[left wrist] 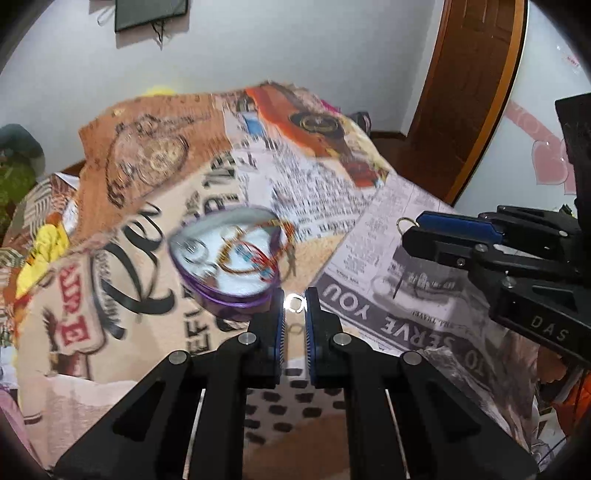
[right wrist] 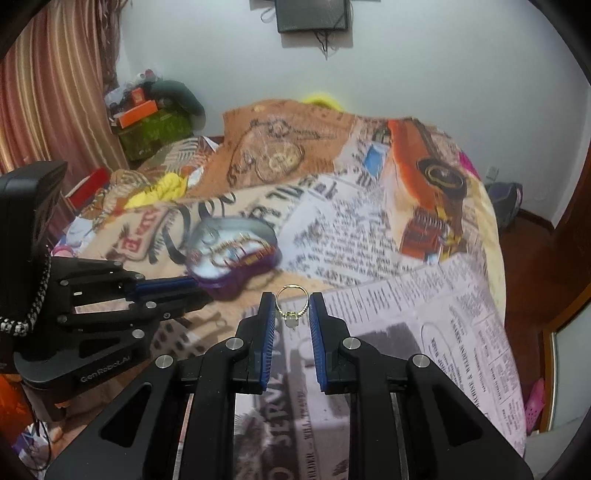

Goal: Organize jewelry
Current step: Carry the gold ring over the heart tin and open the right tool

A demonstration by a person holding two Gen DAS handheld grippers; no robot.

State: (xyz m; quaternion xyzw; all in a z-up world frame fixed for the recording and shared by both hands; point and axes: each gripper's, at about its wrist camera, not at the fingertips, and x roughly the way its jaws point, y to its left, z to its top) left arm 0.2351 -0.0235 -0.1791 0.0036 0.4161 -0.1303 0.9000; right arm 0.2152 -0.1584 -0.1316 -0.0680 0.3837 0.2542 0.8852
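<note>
A purple heart-shaped tin (left wrist: 227,254) lies open on the printed bedspread and holds bangles and rings; it also shows in the right wrist view (right wrist: 232,254). My left gripper (left wrist: 294,302) is shut on a small silver ring (left wrist: 295,303), just right of the tin's near edge. My right gripper (right wrist: 292,308) is shut on a gold ring with a pale stone (right wrist: 291,306), held above the bedspread to the right of the tin. In the left wrist view the right gripper (left wrist: 408,230) shows at the right with the gold ring's loop (left wrist: 406,223) sticking out.
The bedspread (right wrist: 369,221) with newspaper and car prints covers a bed. Boxes and clutter (right wrist: 151,125) are piled at the far left by a striped curtain (right wrist: 55,92). A wooden door (left wrist: 469,92) stands at the right. A dark frame (right wrist: 314,14) hangs on the wall.
</note>
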